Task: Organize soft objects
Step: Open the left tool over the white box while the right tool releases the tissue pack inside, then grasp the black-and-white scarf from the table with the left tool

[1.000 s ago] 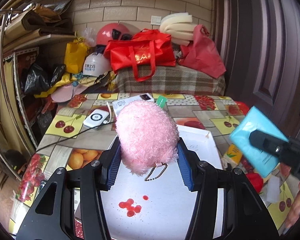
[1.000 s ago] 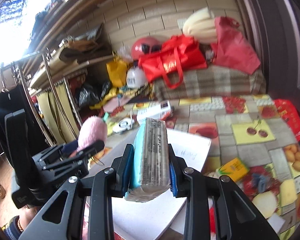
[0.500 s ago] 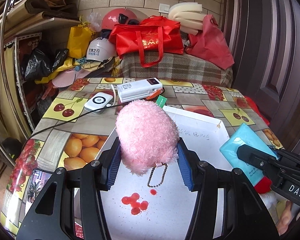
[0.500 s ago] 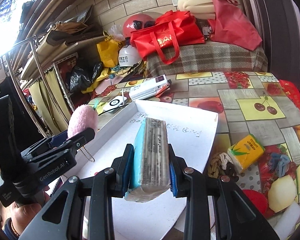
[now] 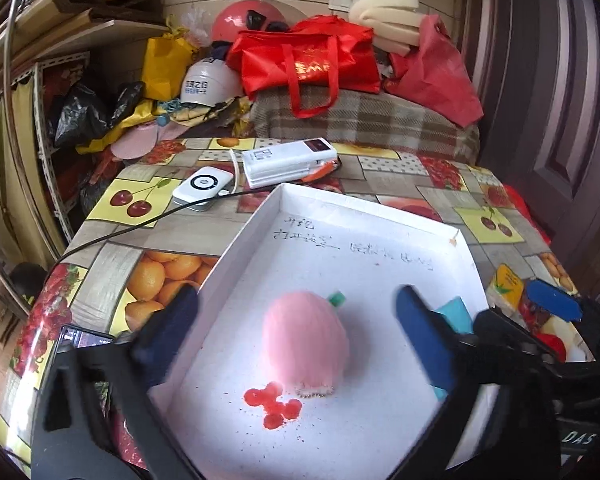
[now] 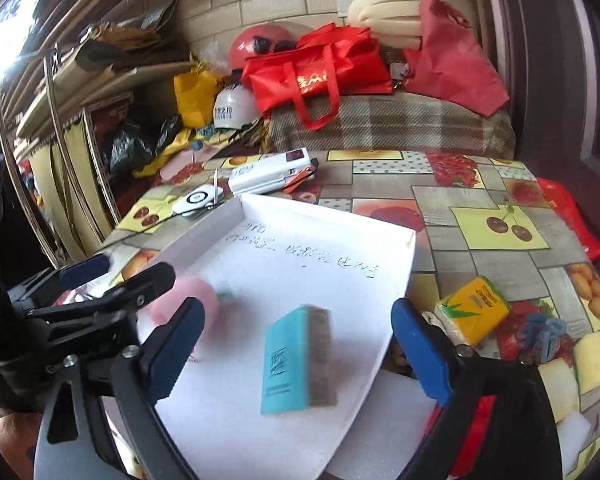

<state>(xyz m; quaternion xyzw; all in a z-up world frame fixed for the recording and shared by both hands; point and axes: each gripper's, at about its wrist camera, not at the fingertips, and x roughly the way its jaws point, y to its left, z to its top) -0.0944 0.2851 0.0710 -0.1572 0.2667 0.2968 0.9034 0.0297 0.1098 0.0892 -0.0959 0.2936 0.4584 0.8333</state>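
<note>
My left gripper (image 5: 296, 312) — matte black frame with triangular cut-outs, its two fingers faced in dark blue pads (image 5: 418, 332). At the lower right of that frame, white letters "DAS" mark black housing. My right gripper (image 6: 298, 330) matches it — silver screws at the finger joints, and bare skin at the lower-left edge.

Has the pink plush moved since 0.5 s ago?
Yes. The plush has dropped out of the left jaws, now open, into the white tray, resting just above the red stain.
</note>
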